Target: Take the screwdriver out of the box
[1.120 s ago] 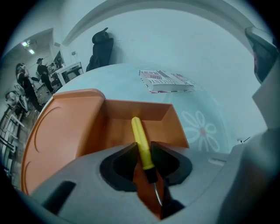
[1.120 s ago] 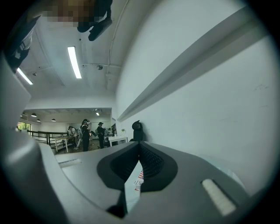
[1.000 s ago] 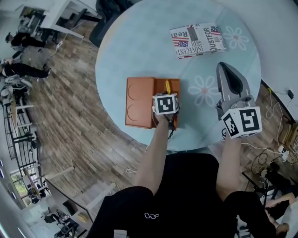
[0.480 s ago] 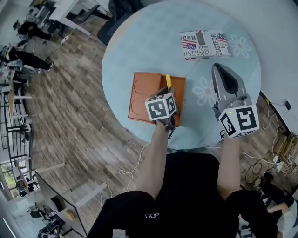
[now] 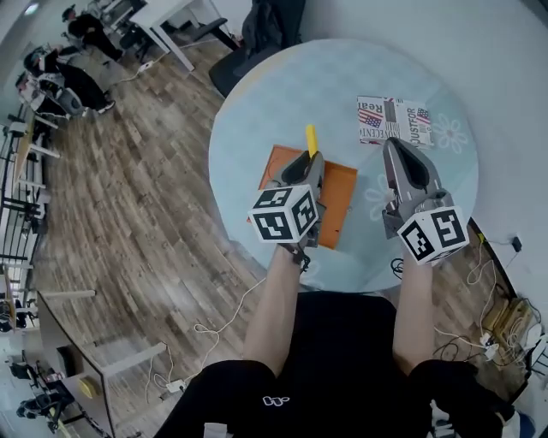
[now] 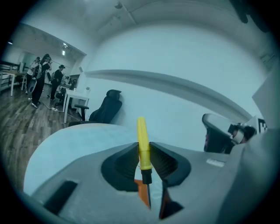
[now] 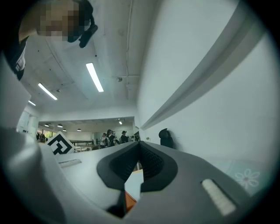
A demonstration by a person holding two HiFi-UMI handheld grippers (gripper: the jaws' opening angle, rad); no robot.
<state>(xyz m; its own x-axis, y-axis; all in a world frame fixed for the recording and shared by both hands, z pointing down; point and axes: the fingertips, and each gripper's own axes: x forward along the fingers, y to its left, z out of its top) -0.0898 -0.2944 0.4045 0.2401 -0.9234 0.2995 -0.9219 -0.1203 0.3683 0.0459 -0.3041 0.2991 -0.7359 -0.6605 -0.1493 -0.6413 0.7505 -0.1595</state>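
My left gripper (image 5: pixel 310 159) is shut on a yellow-handled screwdriver (image 5: pixel 312 139), held well above the table; its handle sticks up past the jaw tips. In the left gripper view the screwdriver (image 6: pixel 142 148) stands upright between the pads, dark shaft pointing down. Below it lies the open orange box (image 5: pixel 341 205) on the pale blue round table (image 5: pixel 257 111). My right gripper (image 5: pixel 399 152) hovers to the right of the box, its jaws closed together at the tips with nothing between them (image 7: pixel 139 154).
A printed box with flag pattern (image 5: pixel 396 122) lies at the table's far side. A dark office chair (image 5: pixel 265 21) stands beyond the table. Wood floor (image 5: pixel 128 188) and desks with people are to the left. Cables lie on the floor at lower right (image 5: pixel 497 316).
My left gripper has risen out of the orange box with the screwdriver in its jaws and tilted up toward level. My right gripper has lifted and shifted slightly.
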